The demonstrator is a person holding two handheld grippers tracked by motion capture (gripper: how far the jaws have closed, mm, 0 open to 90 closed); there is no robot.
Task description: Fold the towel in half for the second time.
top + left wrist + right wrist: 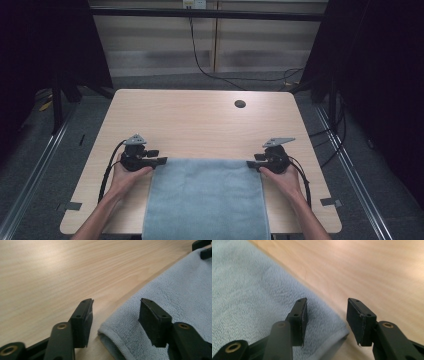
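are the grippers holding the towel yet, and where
Nothing is held yet. Both the left gripper and right gripper are open, each straddling a far corner of the blue towel.

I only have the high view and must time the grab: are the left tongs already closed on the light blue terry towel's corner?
Observer: No. The left tongs are open, the light blue terry towel corner lying between the jaws.
Operator: And the right tongs?
Observer: The right tongs are open too, straddling their corner.
Operator: Is the left corner flat?
Observer: No, its edge is folded under, making a rounded lip on the pale wooden table.
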